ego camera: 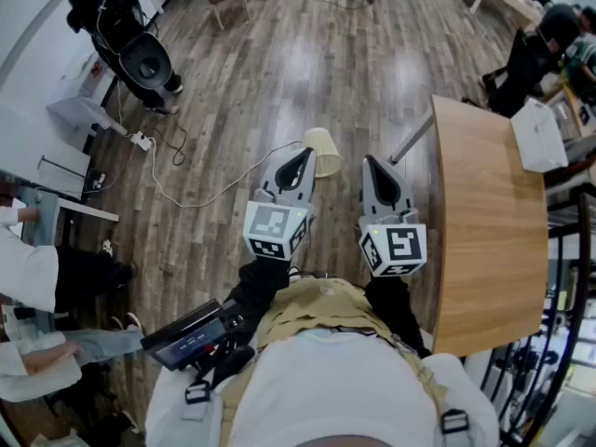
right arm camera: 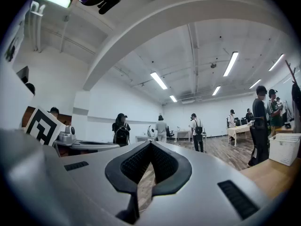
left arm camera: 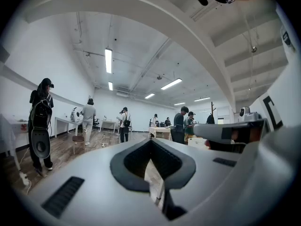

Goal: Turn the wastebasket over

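Evidently pre-grasp: left tongs and right tongs closed, empty, carried level; wastebasket on floor ahead, unreached.

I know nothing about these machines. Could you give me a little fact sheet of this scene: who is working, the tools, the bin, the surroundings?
Operator: a person holding a gripper in each hand, both held level
Left gripper: jaws together, empty
Right gripper: jaws together, empty
Wastebasket: cream, on the wooden floor ahead of the grippers, not held; which way up is unclear
Table: wooden, to the person's right
Cable: white, trailing over the floor at left
Others: several people around the room
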